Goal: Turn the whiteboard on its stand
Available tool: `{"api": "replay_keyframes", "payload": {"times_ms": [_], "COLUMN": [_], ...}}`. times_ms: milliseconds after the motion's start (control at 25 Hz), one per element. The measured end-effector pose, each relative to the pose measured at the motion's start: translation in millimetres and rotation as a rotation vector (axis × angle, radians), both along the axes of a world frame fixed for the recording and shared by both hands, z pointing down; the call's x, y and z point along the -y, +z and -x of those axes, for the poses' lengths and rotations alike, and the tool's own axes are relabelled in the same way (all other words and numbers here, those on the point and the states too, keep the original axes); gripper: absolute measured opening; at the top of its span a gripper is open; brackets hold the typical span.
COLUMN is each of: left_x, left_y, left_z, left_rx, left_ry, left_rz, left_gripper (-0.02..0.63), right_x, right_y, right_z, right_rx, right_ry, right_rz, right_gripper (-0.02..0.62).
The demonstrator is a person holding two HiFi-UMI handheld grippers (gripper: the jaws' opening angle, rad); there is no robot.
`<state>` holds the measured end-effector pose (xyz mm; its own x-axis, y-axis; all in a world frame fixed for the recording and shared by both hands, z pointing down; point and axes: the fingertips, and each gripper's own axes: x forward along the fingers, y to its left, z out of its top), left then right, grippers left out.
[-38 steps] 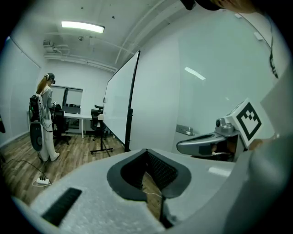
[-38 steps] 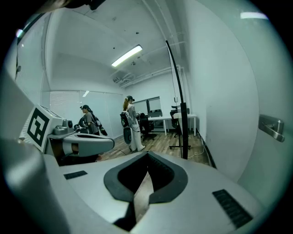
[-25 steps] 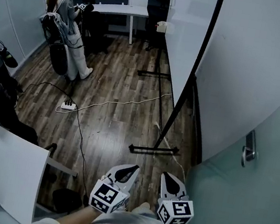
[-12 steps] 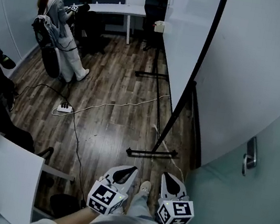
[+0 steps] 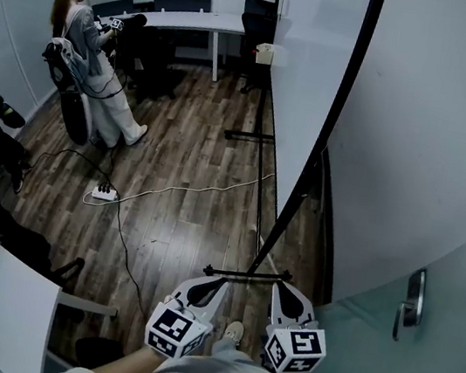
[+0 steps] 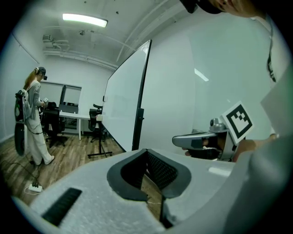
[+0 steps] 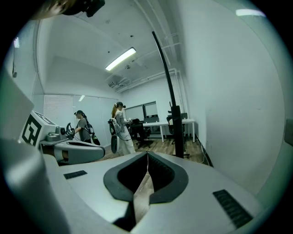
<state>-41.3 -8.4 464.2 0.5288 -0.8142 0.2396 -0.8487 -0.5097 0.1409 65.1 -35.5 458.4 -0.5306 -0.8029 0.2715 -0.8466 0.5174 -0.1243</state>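
1. Whiteboard [image 5: 308, 79] stands upright and edge-on on its black stand [image 5: 245, 274], on the wood floor [image 5: 175, 216] beside the right-hand wall, just ahead of both tools.
2. Left tool [image 5: 218, 283] and right tool [image 5: 279, 290] hang side by side near the stand's foot, jaws pressed together, gripping nothing.
3. A person [image 5: 86, 59] stands well apart; a power strip [image 5: 103, 194] lies on the floor between.

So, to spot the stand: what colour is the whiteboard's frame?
Black; the frame shows best in the head view.
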Motion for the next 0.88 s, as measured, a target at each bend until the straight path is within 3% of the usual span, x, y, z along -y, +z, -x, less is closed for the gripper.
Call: {"api": "replay_keyframes", "payload": {"times_ms": [360,880], "left_x": [76,130], "left_y": [-9,-12], "left_z": [-16,-20], "left_rx": [-0.004,-0.004], "left_ry": [-0.068,-0.098], "left_rz": [-0.024,-0.021], "left_gripper": [0.011,0.011], "right_x": [79,146], "right_y": [-4,-14], "right_z": [-19,-18], "right_rx": [-0.018,-0.031], "right_ry": [-0.031,-0.05], "right_rz": [-0.015,-0.042], "right_gripper": [0.009,0.009]}}
